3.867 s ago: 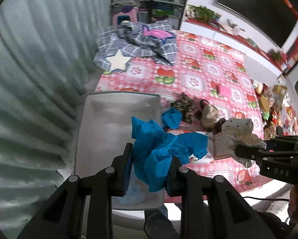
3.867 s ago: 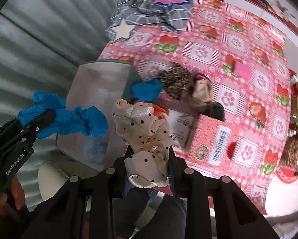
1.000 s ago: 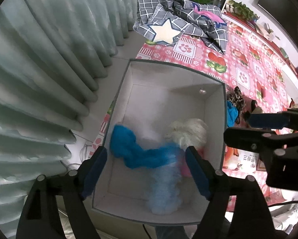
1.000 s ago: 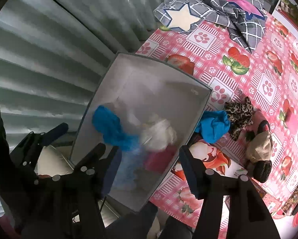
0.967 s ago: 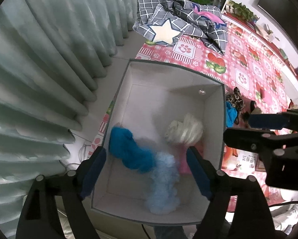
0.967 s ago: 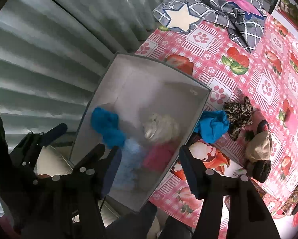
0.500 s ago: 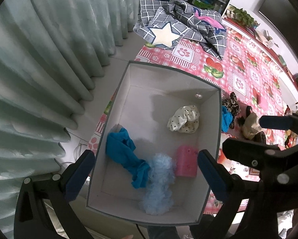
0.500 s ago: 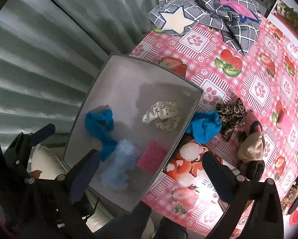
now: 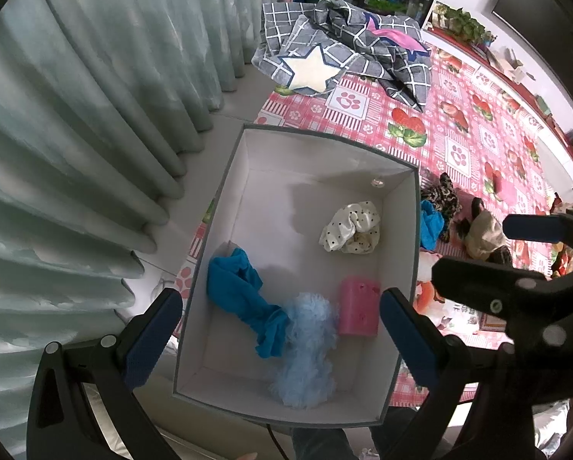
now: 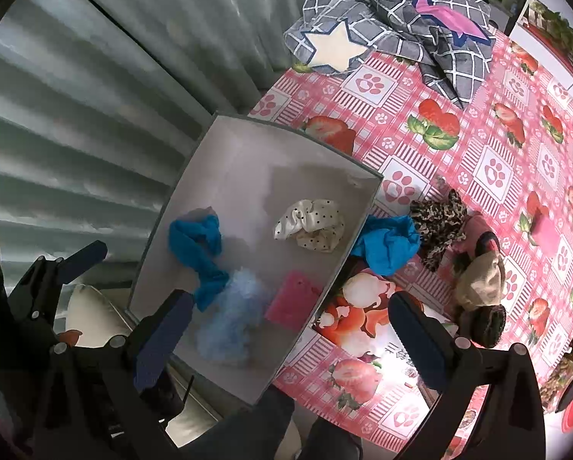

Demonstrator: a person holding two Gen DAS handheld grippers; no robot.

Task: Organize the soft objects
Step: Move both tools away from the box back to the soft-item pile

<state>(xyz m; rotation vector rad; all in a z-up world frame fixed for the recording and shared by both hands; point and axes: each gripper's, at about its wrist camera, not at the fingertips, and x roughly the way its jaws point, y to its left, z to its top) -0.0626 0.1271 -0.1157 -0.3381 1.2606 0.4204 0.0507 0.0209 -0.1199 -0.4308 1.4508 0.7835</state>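
White card walls frame what we see from the left wrist: an open box (image 9: pixel 225 207) sits at the table's edge by the curtain, and four soft things lie on its floor. A teal cloth (image 9: pixel 244 299) is against the left wall, a pale blue fluffy piece (image 9: pixel 305 352) touches its lower end, a pink block (image 9: pixel 358 310) sits just beside that, and a cream dotted scrunchie (image 9: pixel 351 228) rests apart near the right wall. Our left gripper (image 9: pixel 278 333) hangs over the box with its fingers spread wide and nothing between them. Beyond the right wall we glimpse more pieces on the table.

From the right wrist we see those leftovers better. A second teal cloth (image 10: pixel 388 243) lies against the outside of the box wall, a leopard-print scrunchie (image 10: pixel 437 222) touches it, and a beige and dark bundle (image 10: pixel 478 287) lies just beside that. A checked grey blanket with a star (image 10: pixel 393 27) is heaped at the far end of the pink patterned tablecloth (image 10: pixel 489 168). Our right gripper (image 10: pixel 290 333) is also released, fingers wide apart and empty, over the box's near corner.

We judge the job roughly half done: four items are boxed, at least three small ones wait outside. Whether the blanket belongs to the task we cannot tell.
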